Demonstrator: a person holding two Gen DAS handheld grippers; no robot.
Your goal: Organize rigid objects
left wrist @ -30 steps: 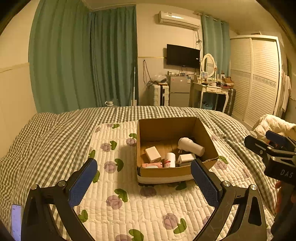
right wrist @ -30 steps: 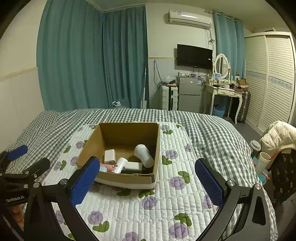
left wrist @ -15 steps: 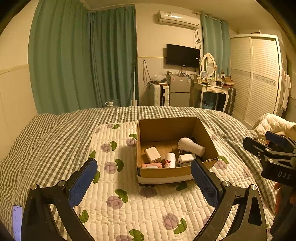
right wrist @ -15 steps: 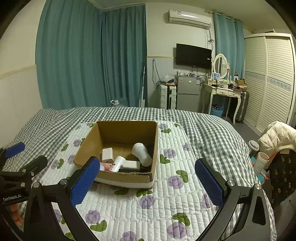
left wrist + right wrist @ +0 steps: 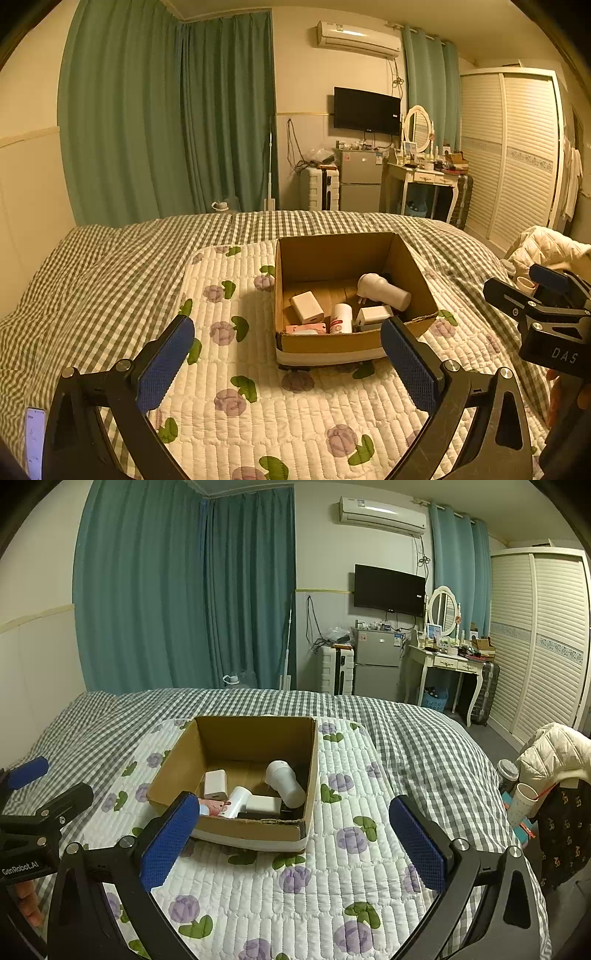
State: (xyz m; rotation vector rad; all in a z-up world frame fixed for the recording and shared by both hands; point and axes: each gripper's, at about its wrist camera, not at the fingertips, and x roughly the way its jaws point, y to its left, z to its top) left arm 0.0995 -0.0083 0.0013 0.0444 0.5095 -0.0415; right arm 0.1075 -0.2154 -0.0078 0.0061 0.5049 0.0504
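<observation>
An open cardboard box (image 5: 354,343) (image 5: 177,775) sits on a white floral quilted mat (image 5: 236,387) (image 5: 332,878) on the bed. In it lie a white hair dryer (image 5: 384,291) (image 5: 286,777), a white power adapter (image 5: 307,307) (image 5: 215,784), a white cylindrical bottle (image 5: 341,318) (image 5: 238,801), a white rectangular block (image 5: 371,315) (image 5: 264,804) and a pink item (image 5: 306,328) (image 5: 212,806). My left gripper (image 5: 288,363) is open and empty, held short of the box. My right gripper (image 5: 291,840) is open and empty too. Each shows at the other view's edge.
The bed has a green-grey checked cover (image 5: 110,266). A phone (image 5: 35,443) lies at the near left. A white jacket (image 5: 554,753) and cups (image 5: 521,801) are beside the bed on the right. Fridge, dressing table and wardrobe stand beyond.
Both views have shifted only slightly; the box looks a little lower in the right wrist view. Both grippers stay open and empty, and the box contents have not moved.
</observation>
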